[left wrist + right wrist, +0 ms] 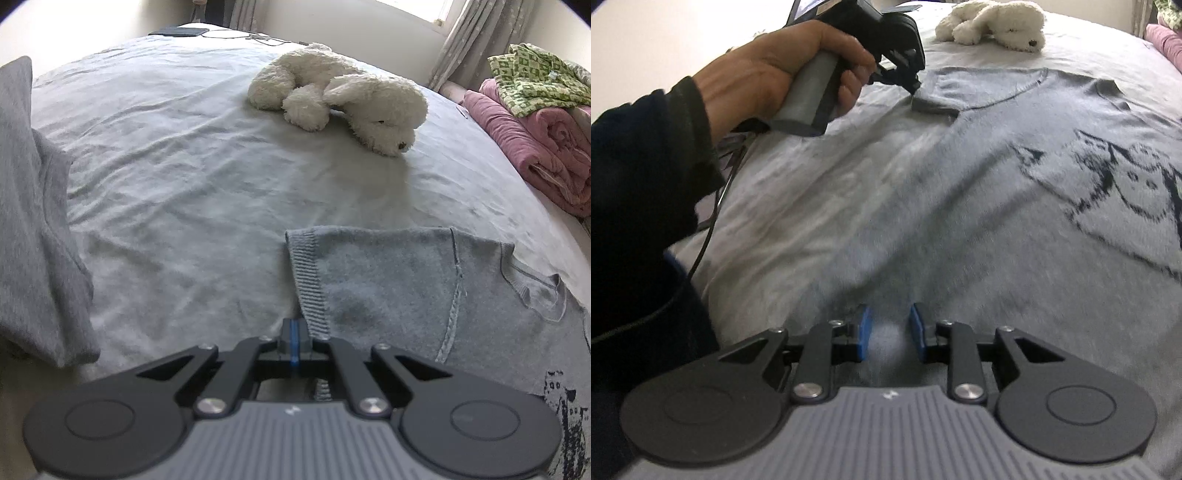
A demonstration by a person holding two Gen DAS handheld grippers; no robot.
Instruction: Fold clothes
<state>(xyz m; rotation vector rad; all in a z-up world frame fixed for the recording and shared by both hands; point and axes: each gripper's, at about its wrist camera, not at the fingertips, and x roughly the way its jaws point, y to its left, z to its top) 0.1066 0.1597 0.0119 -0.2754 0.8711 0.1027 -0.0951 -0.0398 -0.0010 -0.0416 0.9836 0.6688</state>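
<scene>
Lying flat on the pale bedsheet (177, 177): grey knit sweater (960, 184), front up, dark cat motif (1126, 184) at right in the right wrist view. Left sleeve lies across the shoulder, ribbed cuff (308, 280) at its near-left end.

Left gripper (294, 345) clenched, blue pads together, right against the bottom of the cuff ribbing. Cannot tell from the left wrist view whether fabric is actually pinched; in the right wrist view its tip (912, 86) sits at the cuff, which looks slightly raised, so probably gripped. Left hand (783, 77) wrapped round the handle.

Right gripper (889, 332) parted, nothing between the pads, poised over the sweater's near-left body; view blurred.

Judged step: sleeve fold in progress, right tool heading for a second hold on the side edge or hem.

To do well:
- confirm cuff is truly pinched before lifting; else re-bite deeper into the ribbing.
- take the right hold at the very edge, through both layers, without catching the sheet.
- carry both holds together, fabric taut, fold line straight and parallel to the side seam.
- lay down and release only once flat.

Surroundings: white plush dog (343, 99) far centre; pink folded blanket (532, 144) with green patterned cloth (535, 77) far right; another grey garment (33, 221) at left.
</scene>
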